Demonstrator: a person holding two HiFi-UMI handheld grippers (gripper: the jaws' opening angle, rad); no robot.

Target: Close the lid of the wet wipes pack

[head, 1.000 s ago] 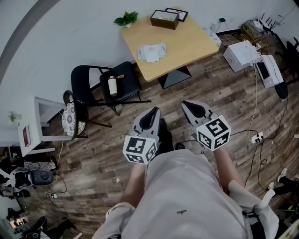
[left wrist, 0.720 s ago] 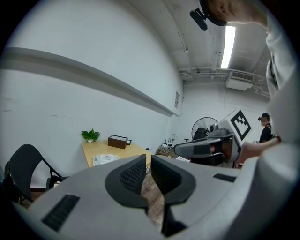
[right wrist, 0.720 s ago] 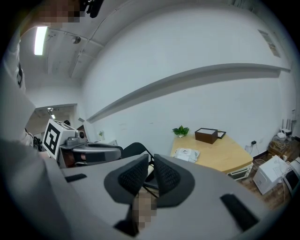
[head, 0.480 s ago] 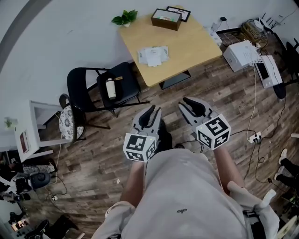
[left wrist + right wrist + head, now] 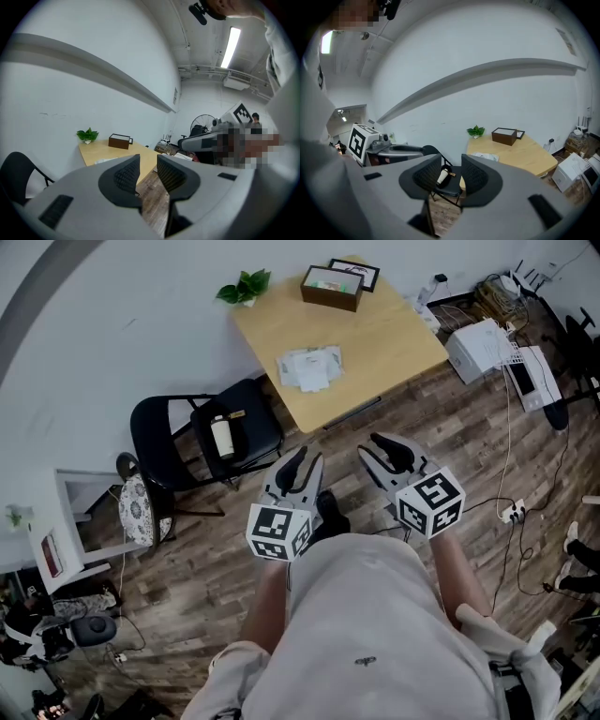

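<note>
A light wooden surface [image 5: 384, 338] stands against the white wall. At its far edge are a small green plant [image 5: 242, 287], a dark brown box [image 5: 332, 287] and a black picture frame [image 5: 361, 271]. Beside it, on the plank floor [image 5: 187, 549], a black chair [image 5: 258, 418] carries a white bottle [image 5: 222, 437].

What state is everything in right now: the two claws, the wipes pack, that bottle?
Left claw: open, empty, just been opening.
Right claw: partly open, empty, just been opening.
Wipes pack: flat on table, lid too far to tell.
Bottle: lying on chair.
</note>
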